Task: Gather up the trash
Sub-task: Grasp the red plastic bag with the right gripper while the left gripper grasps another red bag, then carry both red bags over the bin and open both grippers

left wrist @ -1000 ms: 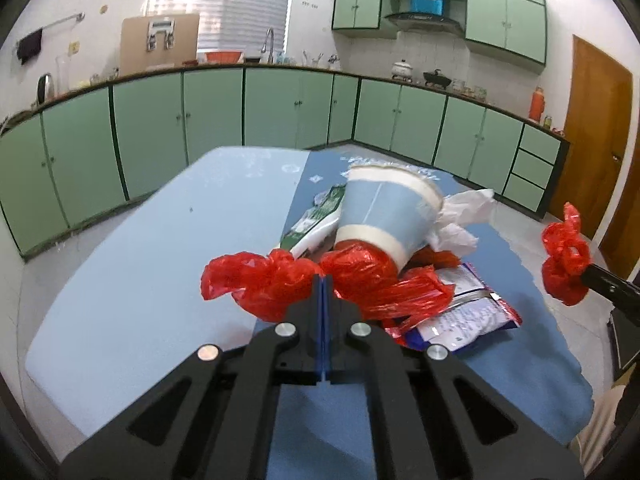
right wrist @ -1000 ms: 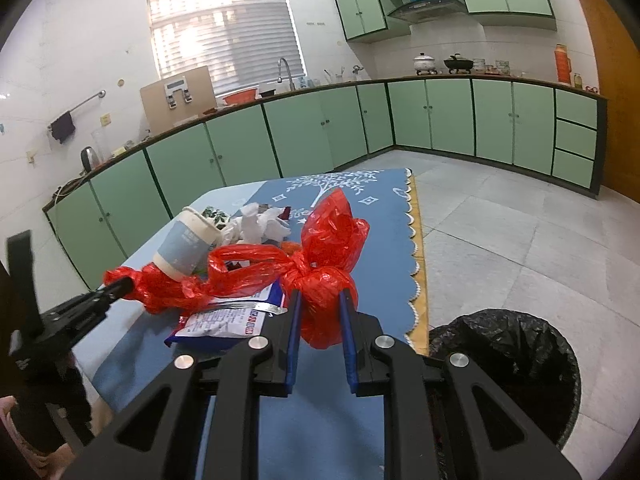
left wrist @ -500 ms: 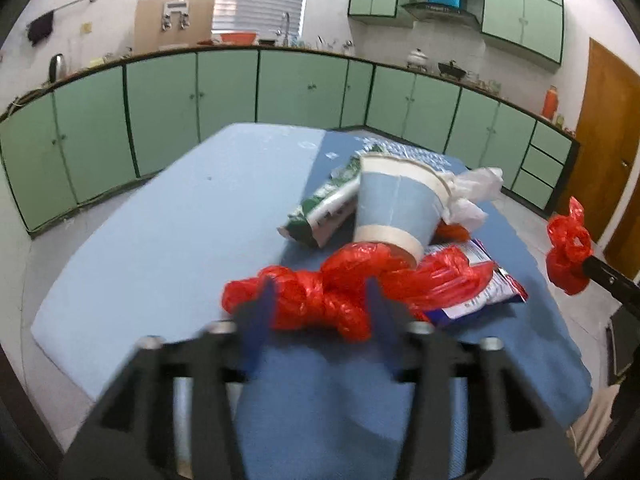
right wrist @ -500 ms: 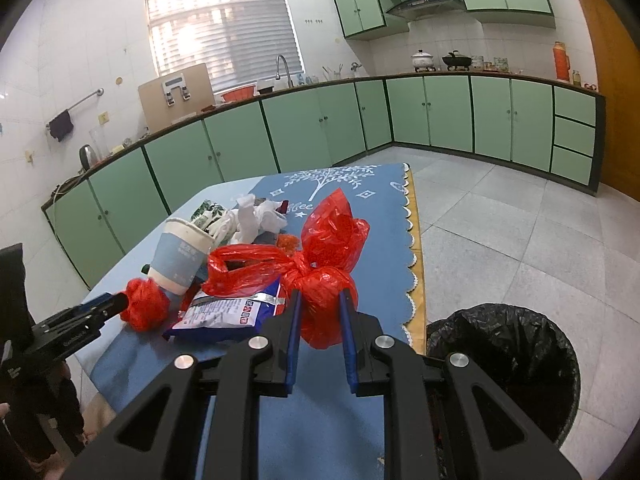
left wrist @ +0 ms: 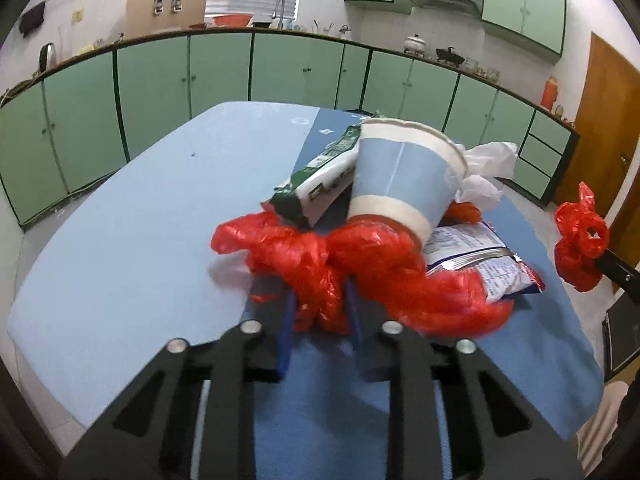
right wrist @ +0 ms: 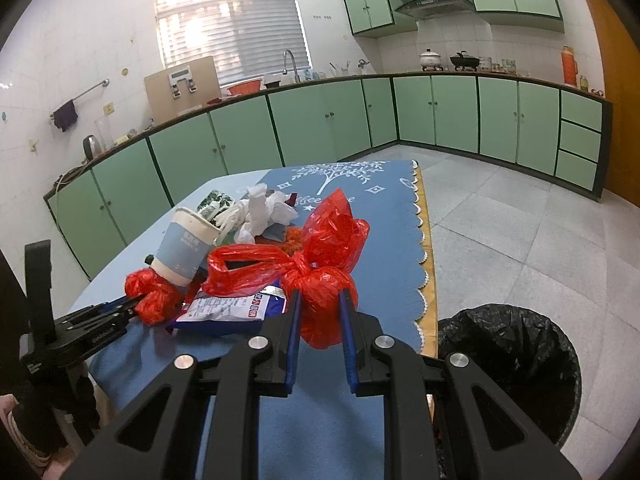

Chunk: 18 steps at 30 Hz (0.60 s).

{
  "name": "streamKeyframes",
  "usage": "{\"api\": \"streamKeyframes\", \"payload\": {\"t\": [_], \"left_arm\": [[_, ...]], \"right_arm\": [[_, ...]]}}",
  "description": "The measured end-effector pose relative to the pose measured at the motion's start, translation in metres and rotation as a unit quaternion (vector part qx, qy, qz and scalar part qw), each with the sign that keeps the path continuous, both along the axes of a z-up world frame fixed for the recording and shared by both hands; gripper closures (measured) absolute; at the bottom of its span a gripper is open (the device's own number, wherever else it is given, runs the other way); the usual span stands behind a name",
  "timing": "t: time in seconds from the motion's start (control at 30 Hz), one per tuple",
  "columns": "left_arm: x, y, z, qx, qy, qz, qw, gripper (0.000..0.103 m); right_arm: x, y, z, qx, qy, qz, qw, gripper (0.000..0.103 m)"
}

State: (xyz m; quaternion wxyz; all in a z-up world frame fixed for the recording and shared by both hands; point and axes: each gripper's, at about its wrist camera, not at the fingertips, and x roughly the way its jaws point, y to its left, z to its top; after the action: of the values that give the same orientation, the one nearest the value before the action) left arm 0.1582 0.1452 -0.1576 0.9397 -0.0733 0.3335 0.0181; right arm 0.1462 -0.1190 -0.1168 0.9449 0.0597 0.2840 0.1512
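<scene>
A red plastic bag [left wrist: 372,252] lies spread on the blue table [left wrist: 140,220] under a heap of trash: a blue-and-white paper cup [left wrist: 400,184], a green packet [left wrist: 320,184], a white-and-blue snack wrapper [left wrist: 480,264] and crumpled tissue [left wrist: 484,168]. My left gripper [left wrist: 320,304] is closing, its jaws around one bunched end of the bag. My right gripper [right wrist: 318,300] is shut on the other knotted end of the red bag [right wrist: 248,268], held just above the cloth. In the right wrist view the left gripper [right wrist: 136,304] shows at the left, beside the cup [right wrist: 184,248].
A bin lined with a black bag [right wrist: 512,352] stands on the tiled floor beside the table's scalloped edge [right wrist: 424,240]. Green cabinets run along the walls behind. A brown door [left wrist: 600,120] is at the right.
My left gripper opened from shut, sank toward the table and now closes around the bag's bunched end. The right gripper has kept its hold and not moved.
</scene>
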Motion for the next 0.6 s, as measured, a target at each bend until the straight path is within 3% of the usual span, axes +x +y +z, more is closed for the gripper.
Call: {"api": "streamKeyframes", "payload": {"t": [0.27, 0.43, 0.6], "left_arm": [[-0.028, -0.006, 0.035, -0.009, -0.057, 0.003, 0.9983, 0.086], [-0.040, -0.051, 0.063, -0.014, -0.090, -0.067, 0.9936, 0.086], [-0.023, -0.116, 0.068, -0.038, -0.094, -0.156, 0.9825, 0.086]], "right_arm": [[-0.007, -0.012, 0.006, -0.003, -0.014, -0.020, 1.000, 0.084], [-0.014, -0.043, 0.009, -0.012, -0.020, -0.065, 0.998, 0.084], [-0.026, -0.088, 0.006, -0.019, -0.015, -0.125, 0.992, 0.084]]}}
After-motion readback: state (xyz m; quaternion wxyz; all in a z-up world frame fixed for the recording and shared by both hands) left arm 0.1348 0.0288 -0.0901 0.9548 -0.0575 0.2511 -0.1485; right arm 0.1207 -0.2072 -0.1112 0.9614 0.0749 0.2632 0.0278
